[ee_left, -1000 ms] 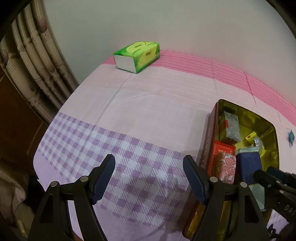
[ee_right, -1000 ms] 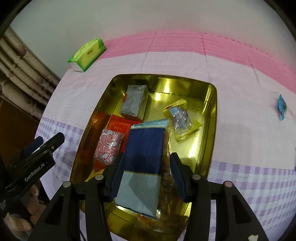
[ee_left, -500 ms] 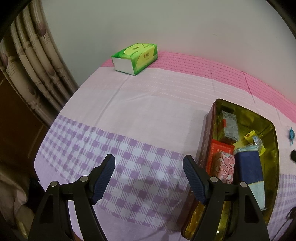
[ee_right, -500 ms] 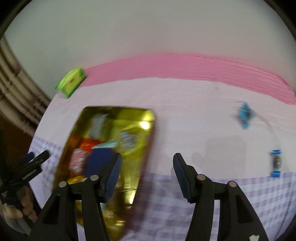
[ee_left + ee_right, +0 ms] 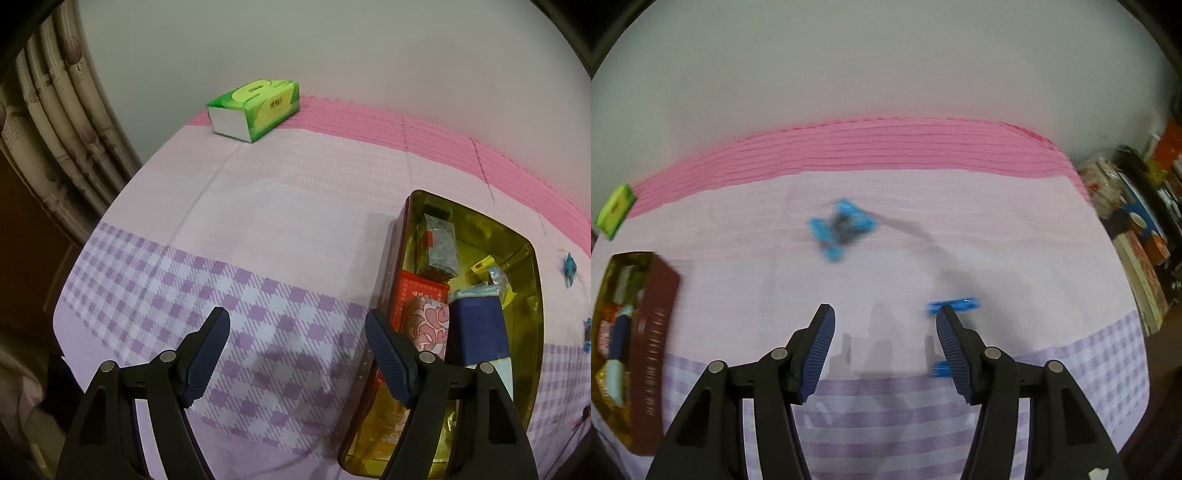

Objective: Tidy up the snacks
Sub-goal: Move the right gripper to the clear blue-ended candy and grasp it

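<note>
Gold tin (image 5: 532, 254) holds several snack packs. Left gripper (image 5: 297, 354) just left of it, jaws apart, empty. Right gripper (image 5: 884, 350) well right of tin, unclenched, empty; blue-wrapped snack (image 5: 842, 227) beyond it.

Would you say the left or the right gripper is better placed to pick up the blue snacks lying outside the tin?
Right, probably. The right gripper is open and empty, with one blue snack beside its fingertip and another ahead. The left gripper hangs over bare cloth beside the tin.
</note>
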{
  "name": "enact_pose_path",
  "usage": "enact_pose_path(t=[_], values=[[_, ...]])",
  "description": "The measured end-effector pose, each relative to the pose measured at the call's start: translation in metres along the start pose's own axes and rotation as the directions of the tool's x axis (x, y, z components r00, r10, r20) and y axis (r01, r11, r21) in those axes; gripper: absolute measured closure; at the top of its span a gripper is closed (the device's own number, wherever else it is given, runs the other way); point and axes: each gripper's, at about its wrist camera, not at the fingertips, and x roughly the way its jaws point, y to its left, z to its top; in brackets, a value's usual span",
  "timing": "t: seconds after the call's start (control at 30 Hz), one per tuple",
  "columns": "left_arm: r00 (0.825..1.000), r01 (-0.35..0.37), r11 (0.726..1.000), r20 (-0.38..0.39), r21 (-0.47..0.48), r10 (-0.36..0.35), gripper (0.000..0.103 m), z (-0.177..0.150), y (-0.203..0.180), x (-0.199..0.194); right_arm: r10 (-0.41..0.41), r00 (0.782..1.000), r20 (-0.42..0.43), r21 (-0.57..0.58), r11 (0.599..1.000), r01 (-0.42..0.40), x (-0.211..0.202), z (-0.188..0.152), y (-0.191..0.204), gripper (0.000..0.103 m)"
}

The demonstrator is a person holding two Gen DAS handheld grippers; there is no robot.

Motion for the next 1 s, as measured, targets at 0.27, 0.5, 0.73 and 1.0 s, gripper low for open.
enact_pose_path(t=[0.27,0.5,0.73,1.0], values=[[1.000,-0.008,1.000,0.005,0.018,0.008,0.027,0.001,-0.008,-0.002,0.033,0.998,-0.046,0.060,0.998,-0.030,0.024,-0.008,-0.039,0.048],[1.000,-0.015,0.997,0.016,0.081,0.013,0.027,0.002,-0.032,-0.011,0.061,0.996,-0.058,0.062,0.996,-0.057,0.042,-0.010,-0.041,0.049],[0.999,0.026,0.989,0.019,0.146,-0.029,0.027,0.013,-0.076,-0.019,0.057,0.998,-0.039,0.004,0.998,-0.057,0.048,-0.015,-0.035,0.060],[0.994,0.097,0.964,0.020,0.248,-0.105,0.027,0.024,-0.141,-0.027,0.071,0.997,0.012,-0.032,0.997,-0.071,0.051,-0.013,-0.034,0.077]])
